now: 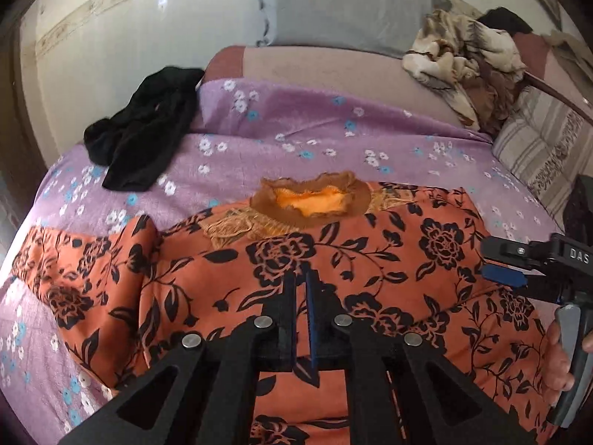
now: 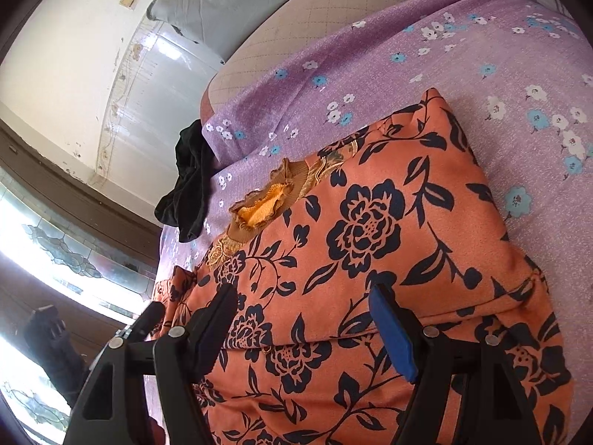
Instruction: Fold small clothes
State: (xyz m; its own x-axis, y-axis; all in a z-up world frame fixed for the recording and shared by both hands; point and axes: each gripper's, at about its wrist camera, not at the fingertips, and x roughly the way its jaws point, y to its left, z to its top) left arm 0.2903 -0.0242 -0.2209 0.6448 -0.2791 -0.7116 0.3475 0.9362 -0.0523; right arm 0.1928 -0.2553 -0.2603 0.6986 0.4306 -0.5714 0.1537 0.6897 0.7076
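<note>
Purple flowered bedsheet (image 1: 289,126) covers the bed, with a white wall (image 1: 122,37) and grey pillow (image 1: 344,7) beyond it. On the sheet lies the orange floral garment (image 1: 333,259), partly folded. Beyond the garment's collar, to its left, sits a black garment (image 1: 144,129). My left claw (image 1: 301,315) hovers clenched and empty over the orange floral garment; my right claw (image 2: 307,326) is released above it.

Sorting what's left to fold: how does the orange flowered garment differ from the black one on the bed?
The orange flowered garment is spread out, its right side already folded over; the black garment lies crumpled in a heap. The orange one bears a black flower print; the black one is plain. The orange one lies close under both tongs; the black one lies farther off, by the bed's edge. Both rest on the purple sheet.
</note>
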